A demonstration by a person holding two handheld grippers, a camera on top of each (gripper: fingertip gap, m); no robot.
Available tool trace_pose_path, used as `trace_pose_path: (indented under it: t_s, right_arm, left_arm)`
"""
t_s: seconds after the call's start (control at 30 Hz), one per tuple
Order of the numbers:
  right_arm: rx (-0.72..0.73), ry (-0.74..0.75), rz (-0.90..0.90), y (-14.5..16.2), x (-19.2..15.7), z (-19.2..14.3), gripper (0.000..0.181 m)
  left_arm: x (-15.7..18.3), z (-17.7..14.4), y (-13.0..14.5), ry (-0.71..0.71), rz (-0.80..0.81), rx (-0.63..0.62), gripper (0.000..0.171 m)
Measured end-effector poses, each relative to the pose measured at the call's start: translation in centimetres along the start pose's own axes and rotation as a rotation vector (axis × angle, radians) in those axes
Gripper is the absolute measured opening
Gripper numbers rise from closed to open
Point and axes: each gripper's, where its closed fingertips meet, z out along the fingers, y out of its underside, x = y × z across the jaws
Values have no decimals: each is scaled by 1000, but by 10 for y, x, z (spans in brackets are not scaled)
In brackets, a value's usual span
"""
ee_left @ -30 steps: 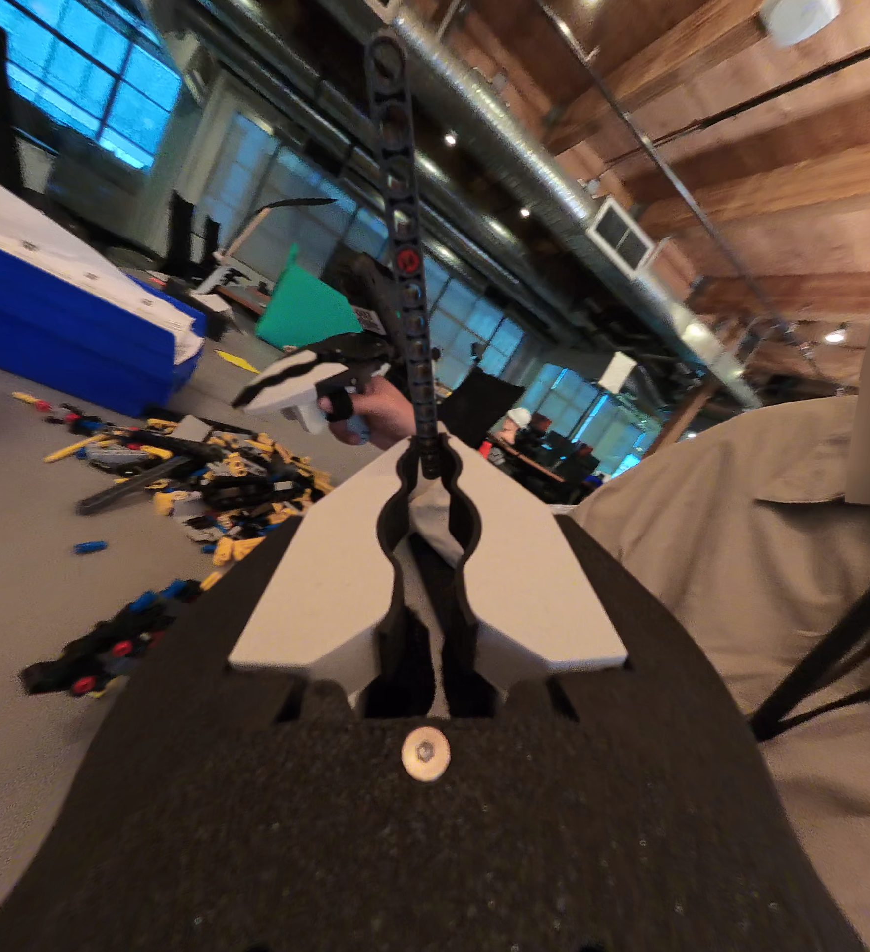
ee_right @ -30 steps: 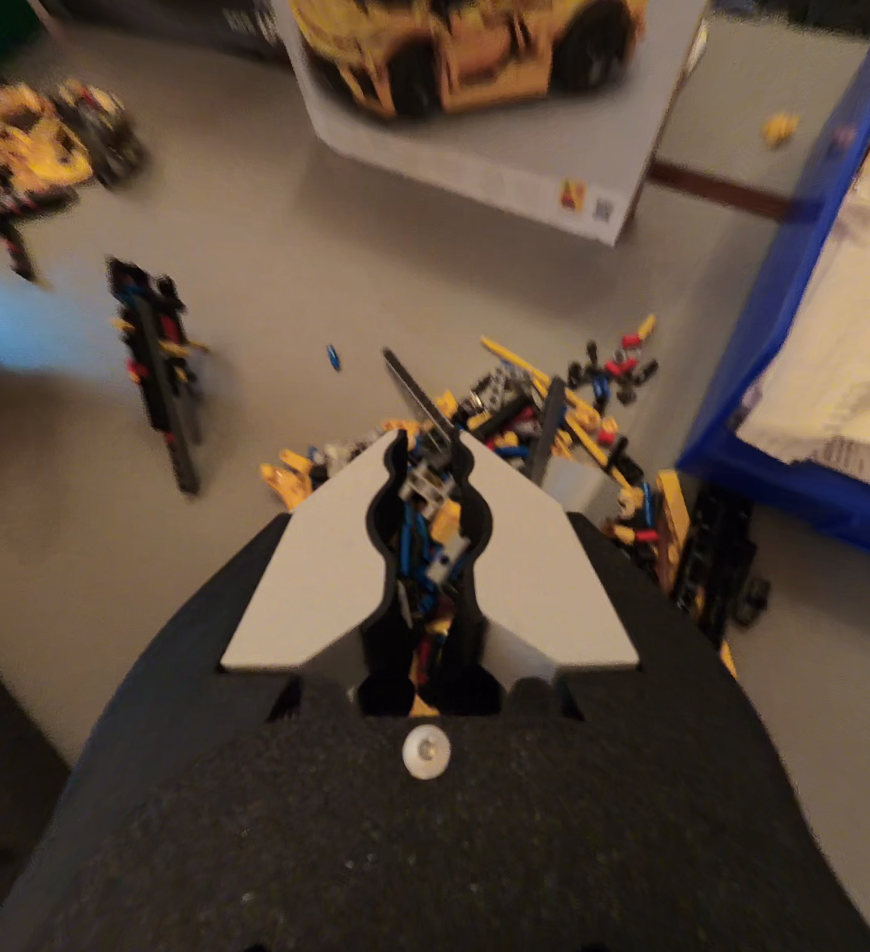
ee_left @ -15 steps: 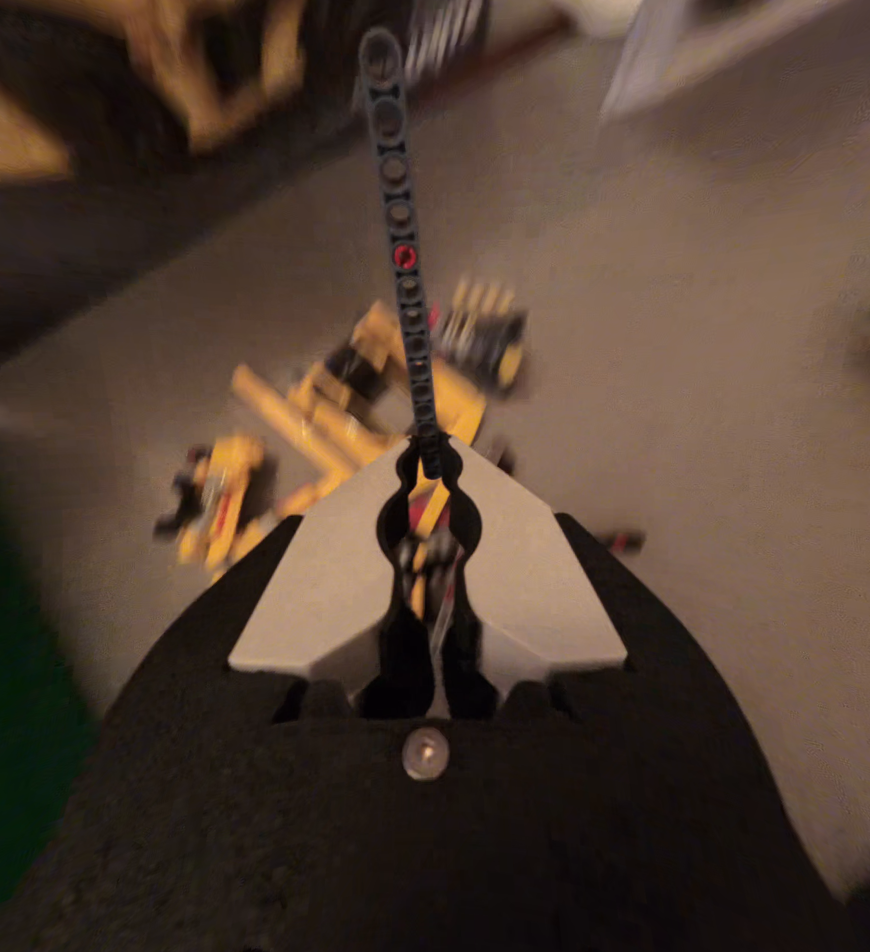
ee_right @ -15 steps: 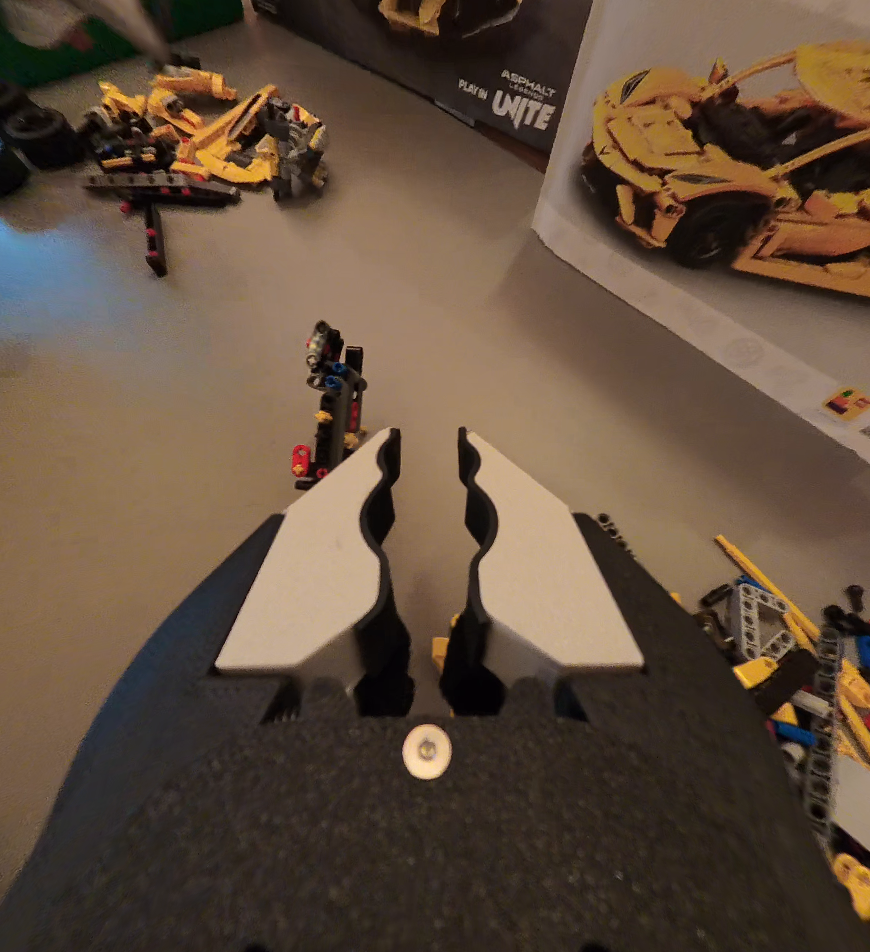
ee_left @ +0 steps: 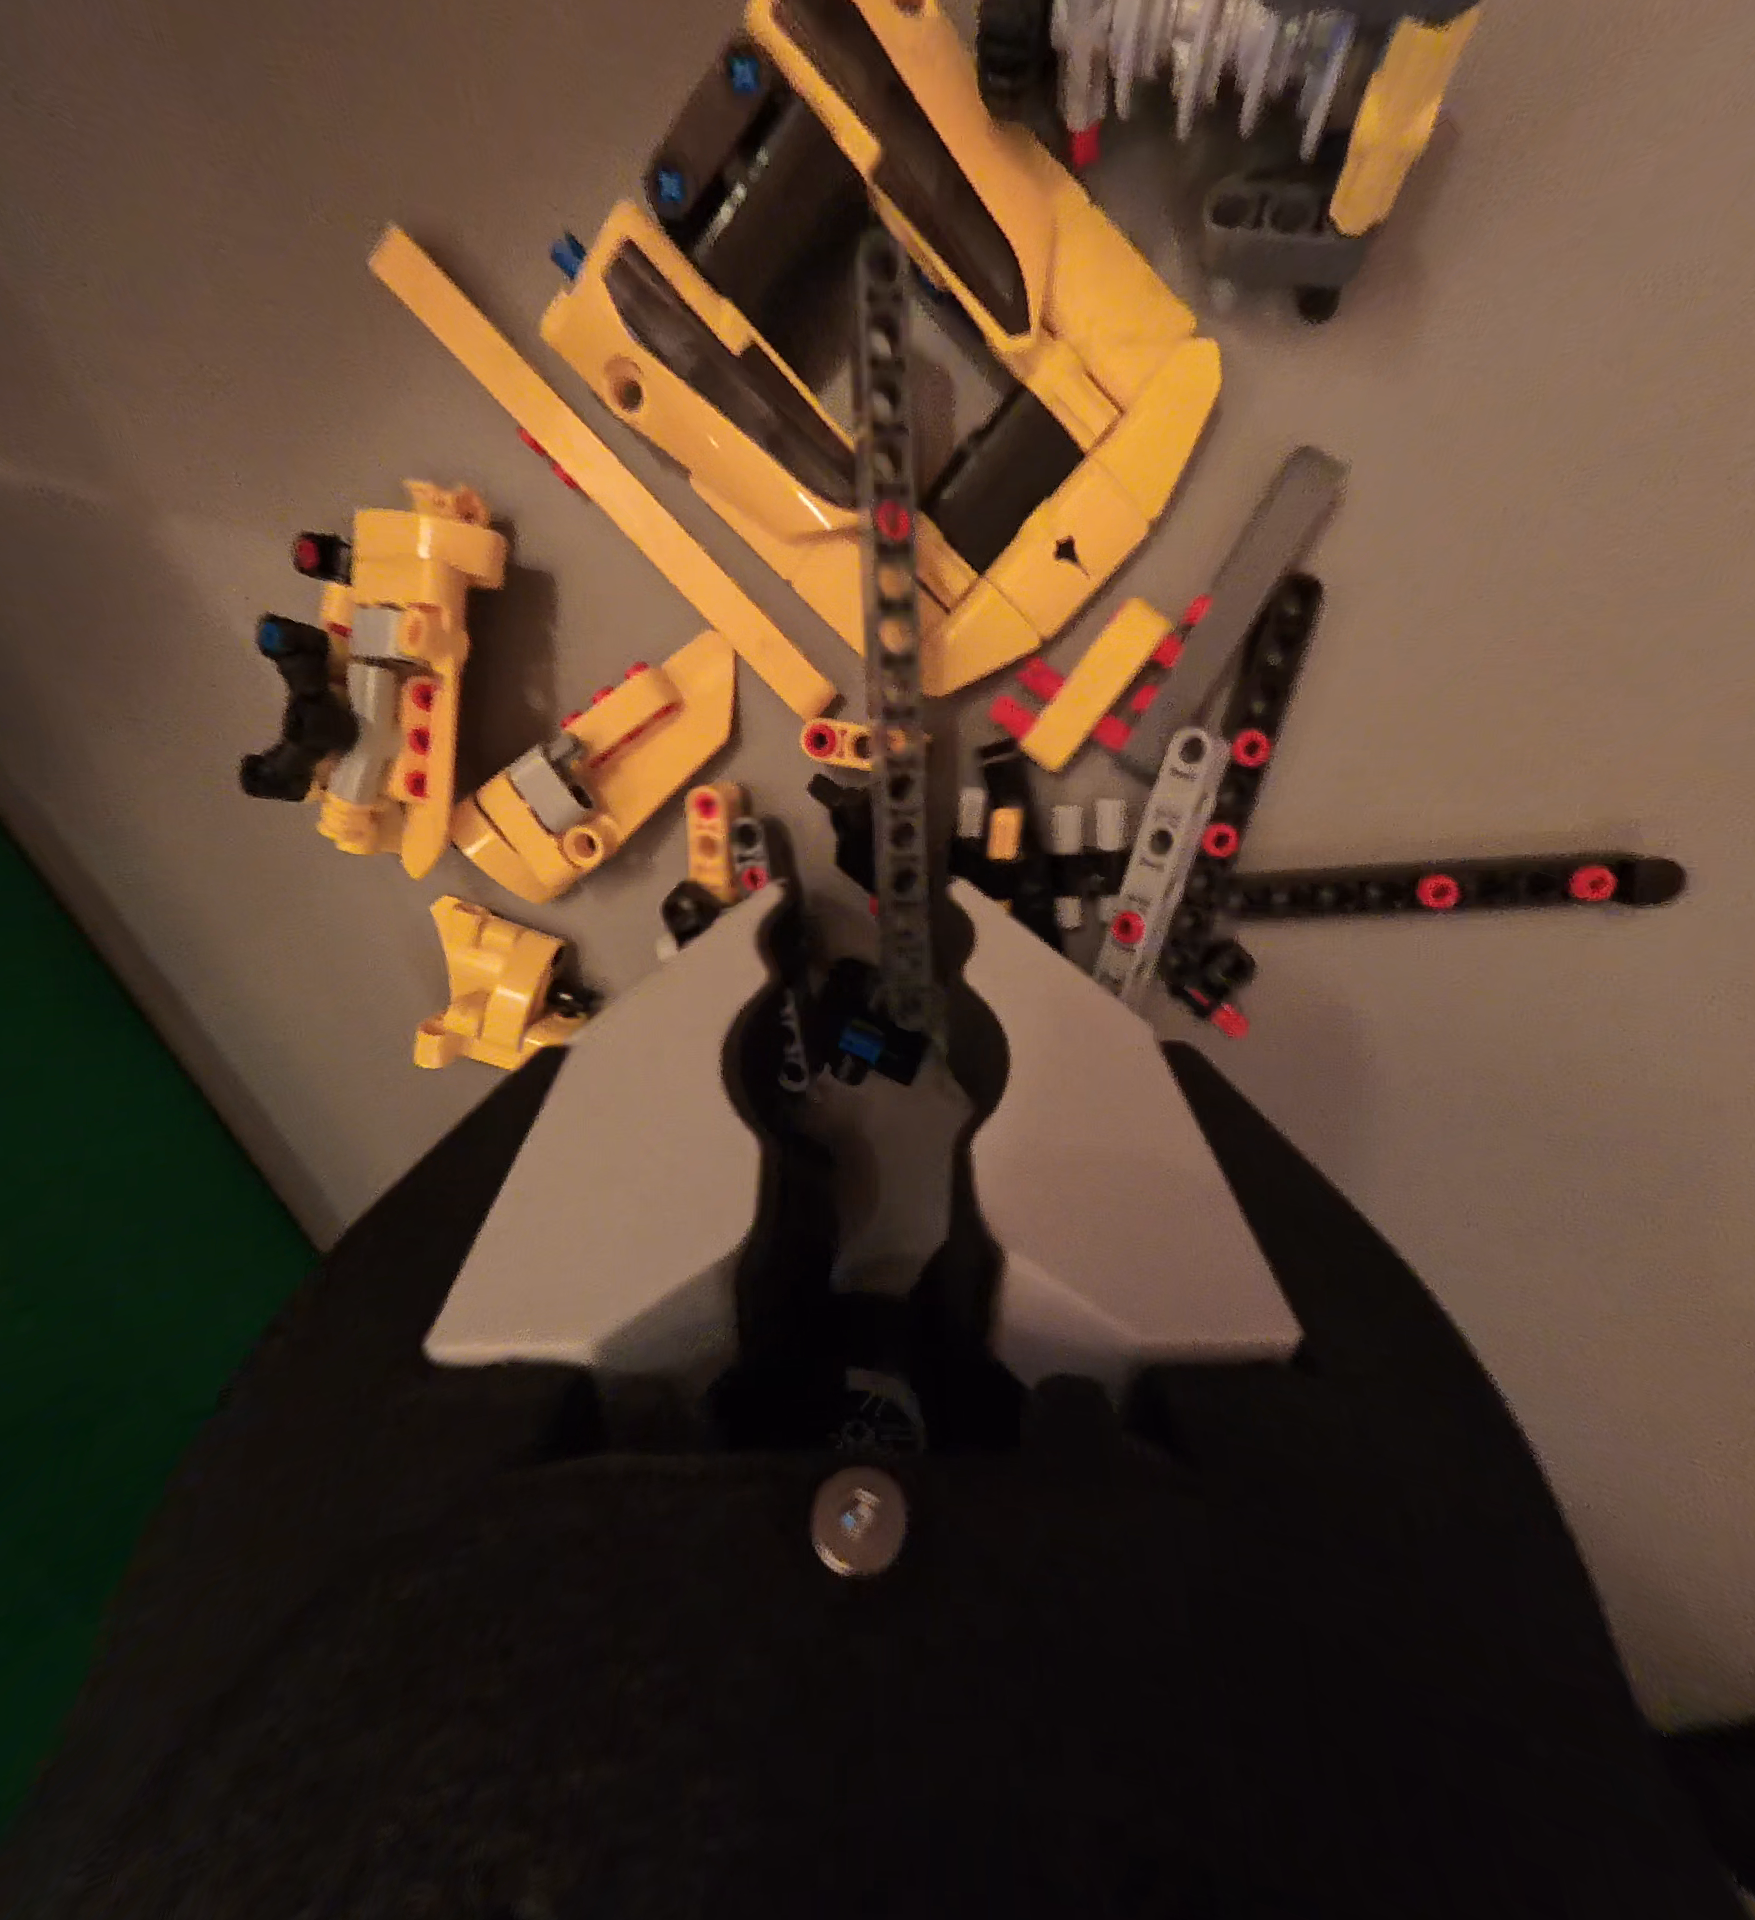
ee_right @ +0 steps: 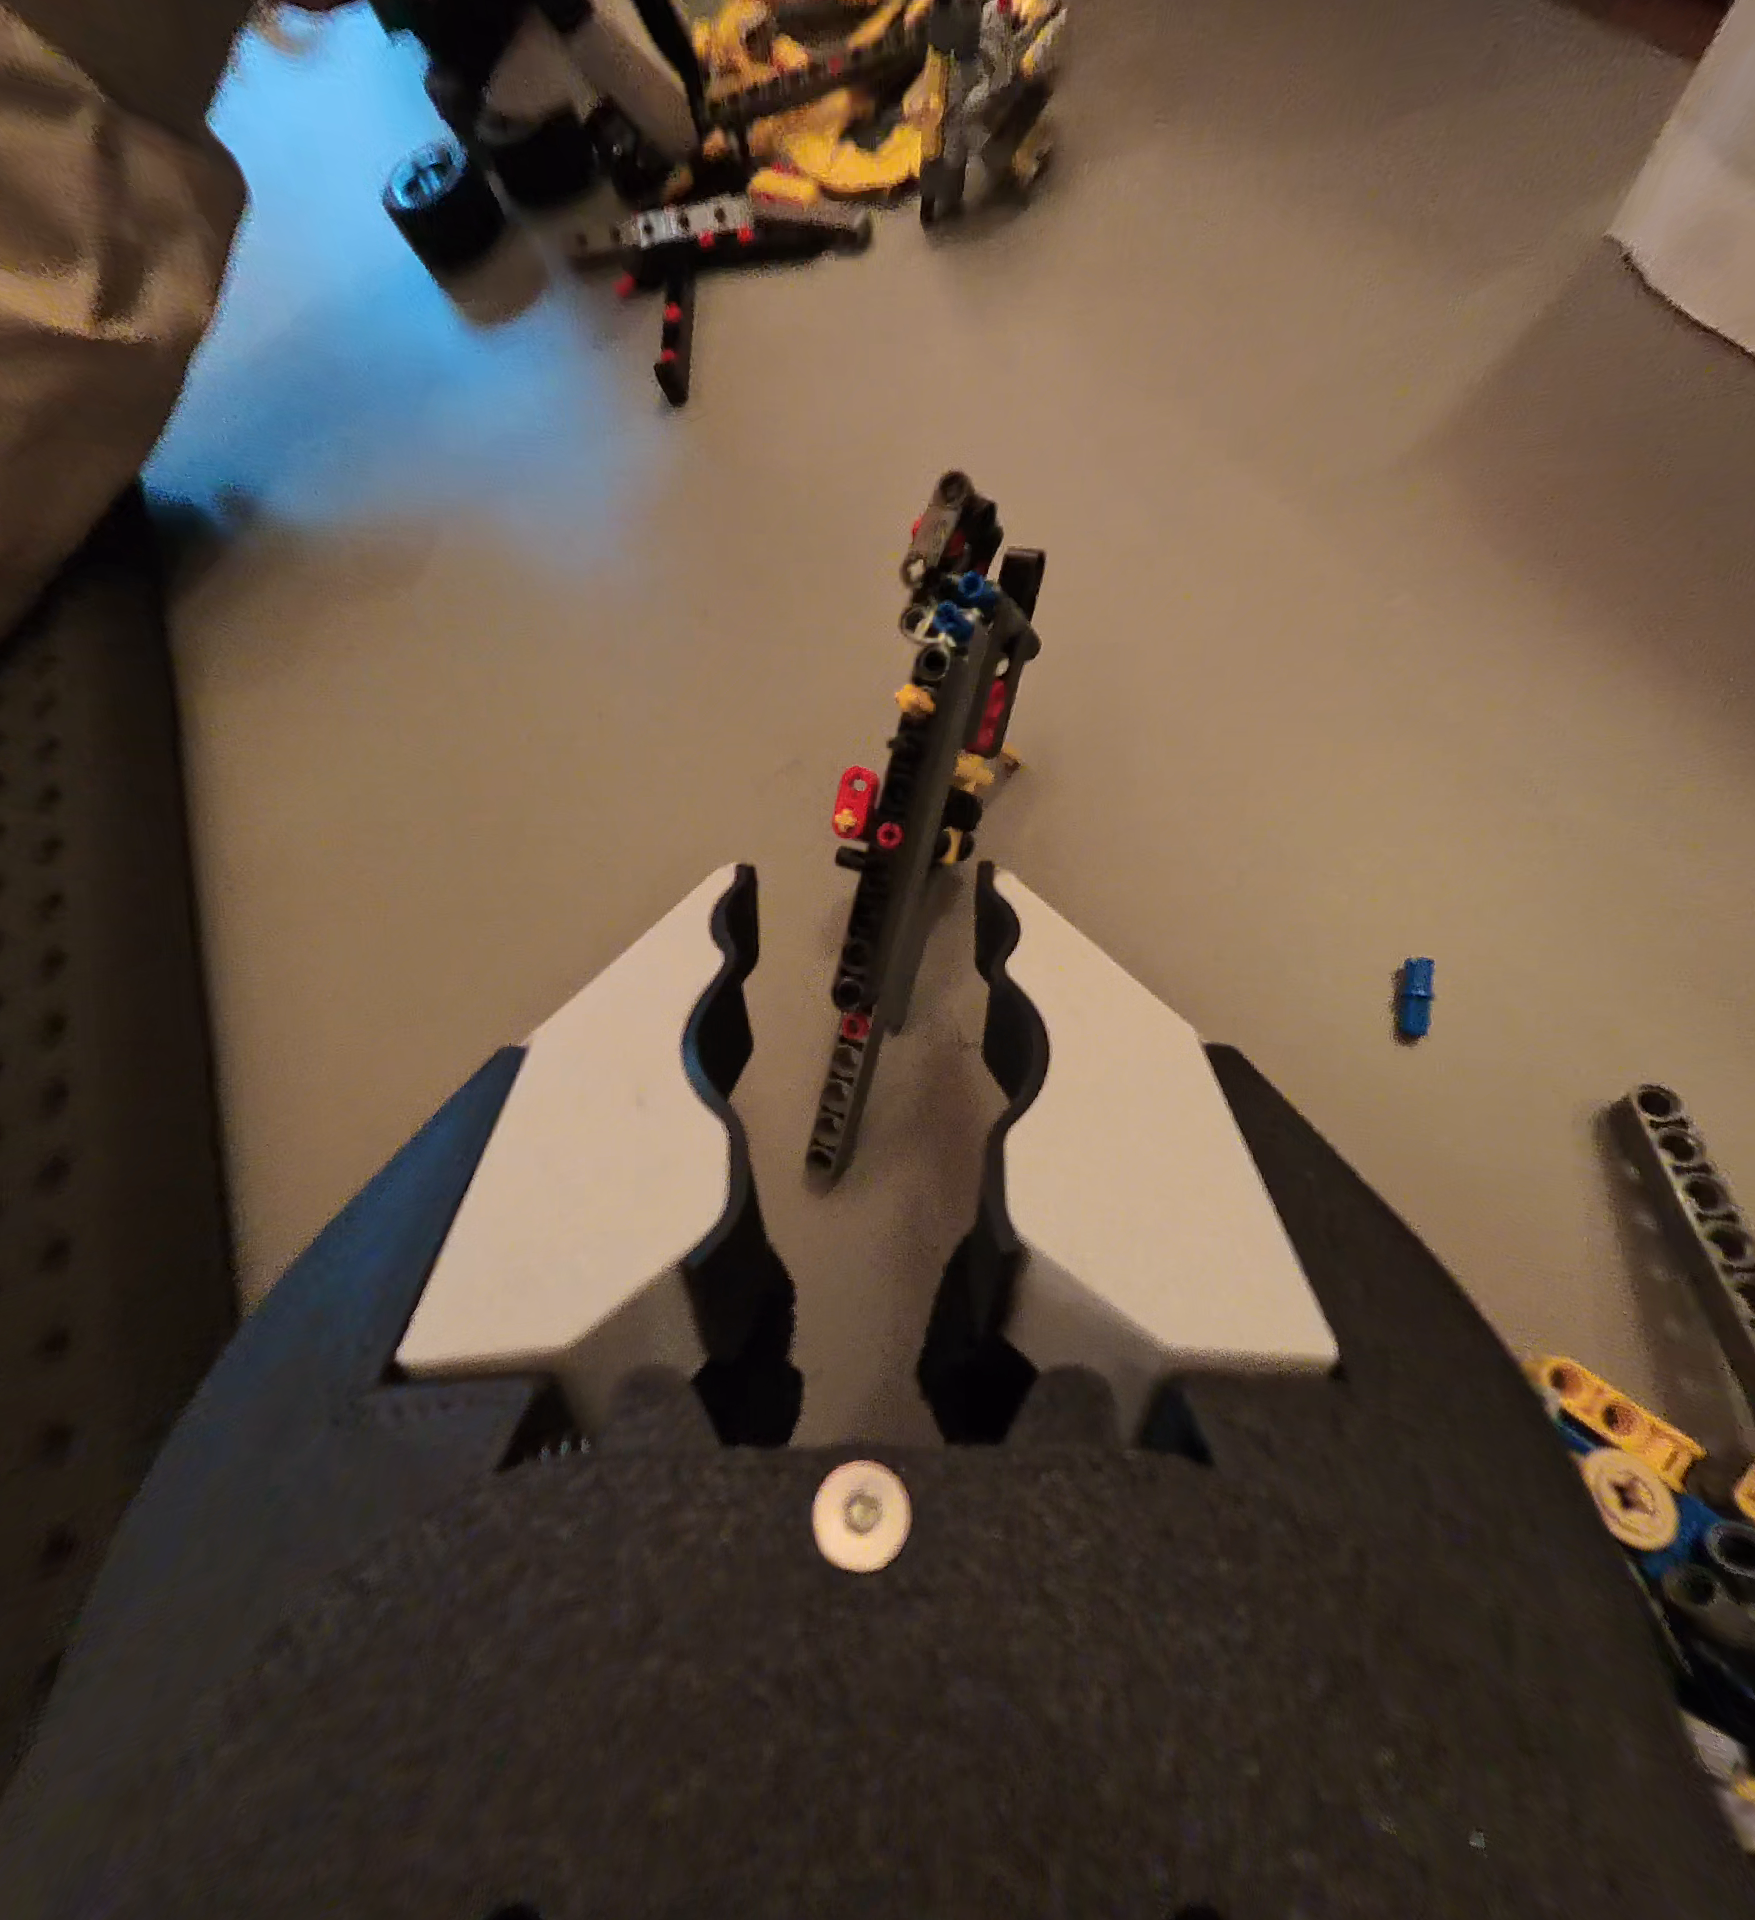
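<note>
- Left wrist view is showing the left gripper [ee_left: 868,914] with its jaws spread apart, no longer pinching anything; a long dark grey holed beam [ee_left: 891,665] with 1 red pin partway along is running forward from the gap between the tips, and whether it is still touching a finger cannot be told.
- Beyond the jaws, the beam is crossing over a large yellow body panel assembly [ee_left: 966,343] lying on the grey table [ee_left: 1475,520].
- Ahead and to the left of the jaws, a long yellow strip [ee_left: 592,468] and 3 smaller yellow sub-assemblies [ee_left: 385,675] are lying apart from one another.
- Ahead and to the right of the jaws, a black beam with red pins [ee_left: 1455,888] and a light grey beam [ee_left: 1164,852] are lying just beside each other.
- Right wrist view is showing the right gripper [ee_right: 862,904] with jaws wide open and holding nothing.
- Directly between and ahead of these jaws, a narrow black beam assembly [ee_right: 914,831] with red, blue and yellow pins is lying on the table, touching neither finger.
- To the right of the jaws, a small blue pin [ee_right: 1414,997] is lying alone, and a dark grey holed beam [ee_right: 1725,1247] is lying nearer the camera.
- Far ahead, a blurred heap of yellow and black parts [ee_right: 831,135] is lying near a beige sleeve [ee_right: 42,260].
</note>
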Motion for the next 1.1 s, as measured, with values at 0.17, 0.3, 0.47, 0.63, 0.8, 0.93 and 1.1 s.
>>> trace_pose_path:
  t_s: [0.17,0.3,0.47,0.63,0.8,0.93,1.1]
  right_arm:
    - [-106,167,-71,7,14,9,7]
    - [98,91,95,-23,14,-9,6]
    - [566,-349,399,-87,-17,-53,6]
    - [767,-508,475,-107,-24,-69,5]
    - [737,-494,456,-107,-29,-59,6]
    - [716,-456,428,-106,-30,-54,6]
    - [715,-476,422,-106,-32,-55,6]
  left_arm:
    - [-14,-39,-38,-114,-78,225,40]
    - [21,-94,-93,-21,-62,595,42]
    - [194,-139,-130,759,127,919,41]
    - [295,-145,-128,1167,130,916,41]
    - [318,-159,-129,1252,93,975,29]
    - [316,-161,-129,1260,74,1002,7]
    - [314,-163,-126,1316,67,986,6]
